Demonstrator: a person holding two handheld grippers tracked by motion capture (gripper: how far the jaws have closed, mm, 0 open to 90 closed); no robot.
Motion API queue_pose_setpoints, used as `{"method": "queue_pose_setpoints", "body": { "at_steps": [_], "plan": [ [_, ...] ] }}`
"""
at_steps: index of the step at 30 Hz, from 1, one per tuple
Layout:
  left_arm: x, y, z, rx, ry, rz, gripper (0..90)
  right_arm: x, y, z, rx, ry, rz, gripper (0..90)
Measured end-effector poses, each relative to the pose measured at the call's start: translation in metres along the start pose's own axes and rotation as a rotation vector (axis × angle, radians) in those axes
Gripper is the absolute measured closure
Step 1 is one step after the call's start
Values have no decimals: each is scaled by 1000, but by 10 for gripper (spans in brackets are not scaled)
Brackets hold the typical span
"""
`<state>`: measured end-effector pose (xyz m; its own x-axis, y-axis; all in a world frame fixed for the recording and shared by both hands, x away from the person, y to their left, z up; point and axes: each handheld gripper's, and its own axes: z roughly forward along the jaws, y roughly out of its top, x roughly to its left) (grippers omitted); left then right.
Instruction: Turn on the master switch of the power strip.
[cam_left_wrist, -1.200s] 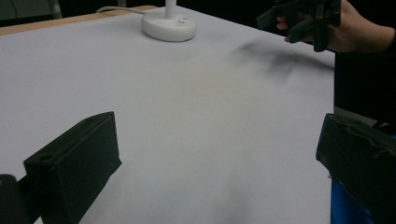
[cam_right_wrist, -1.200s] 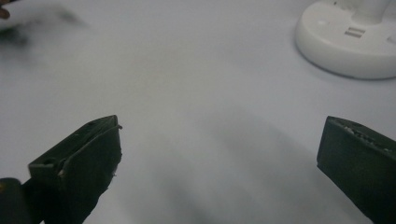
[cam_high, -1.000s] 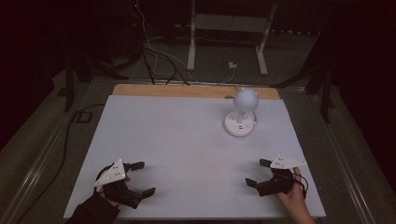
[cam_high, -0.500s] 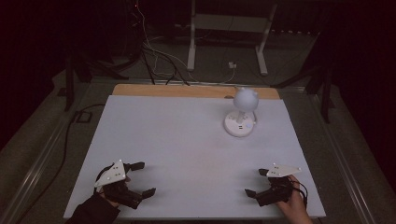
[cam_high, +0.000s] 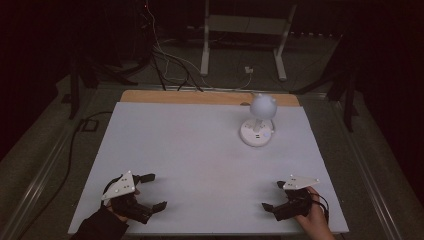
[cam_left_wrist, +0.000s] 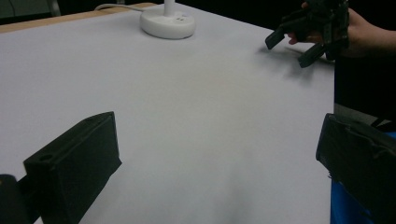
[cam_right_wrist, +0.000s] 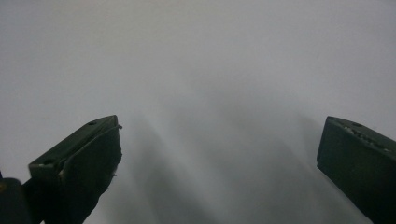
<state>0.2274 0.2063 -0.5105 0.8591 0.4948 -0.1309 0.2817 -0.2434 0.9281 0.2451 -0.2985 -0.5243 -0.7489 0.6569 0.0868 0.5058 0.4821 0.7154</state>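
Left tongs (cam_high: 152, 191), right tongs (cam_high: 272, 195) both spread, empty, near edge; lamp (cam_high: 259, 121) well beyond, right side.

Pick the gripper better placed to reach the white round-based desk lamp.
Right. The right gripper sits at the near right edge, on the same side as the white round-based desk lamp. The left gripper is open too, but would have to cross the white table.
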Motion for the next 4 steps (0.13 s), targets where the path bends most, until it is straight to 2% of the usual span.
{"method": "queue_pose_setpoints", "body": {
  "at_steps": [4],
  "plan": [
    [0, 0, 0, -1, 0, -1, 0, 1, 1, -2, -12, 1, -4, 0]
  ]
}}
